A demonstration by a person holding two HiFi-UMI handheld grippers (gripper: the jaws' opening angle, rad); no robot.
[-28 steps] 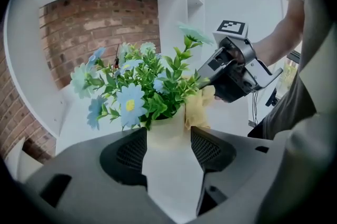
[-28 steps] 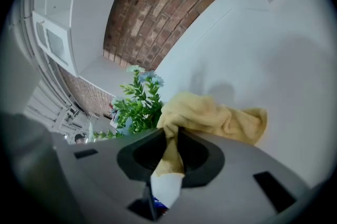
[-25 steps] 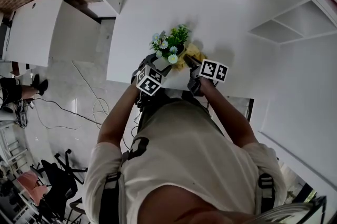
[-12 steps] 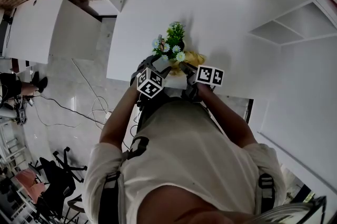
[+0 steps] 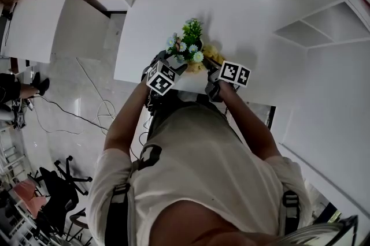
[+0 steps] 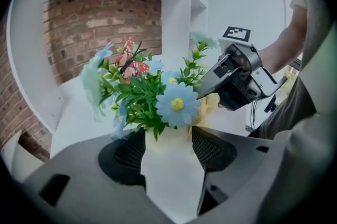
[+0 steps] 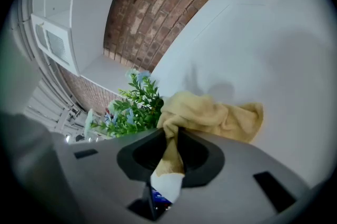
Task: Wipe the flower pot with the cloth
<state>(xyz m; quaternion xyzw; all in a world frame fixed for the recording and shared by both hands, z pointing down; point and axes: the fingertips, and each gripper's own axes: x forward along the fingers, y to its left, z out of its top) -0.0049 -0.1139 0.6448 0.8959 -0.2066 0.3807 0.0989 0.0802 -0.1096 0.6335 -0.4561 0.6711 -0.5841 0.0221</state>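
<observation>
Left gripper [image 6: 168,146] clamps the white flower pot [image 6: 171,170] at the near edge of the table [image 5: 248,19]; right gripper [image 7: 169,157] pinches the yellow cloth [image 7: 216,115] just beside it; wiping apparently under way, extent unclear

Soft cloth [image 7: 210,115], smooth matt pot [image 6: 171,175], rough brick wall [image 7: 152,7]

One flower pot [image 6: 169,170], one cloth [image 7: 213,115], two grippers [image 6: 167,148] [image 7: 170,152]
</observation>
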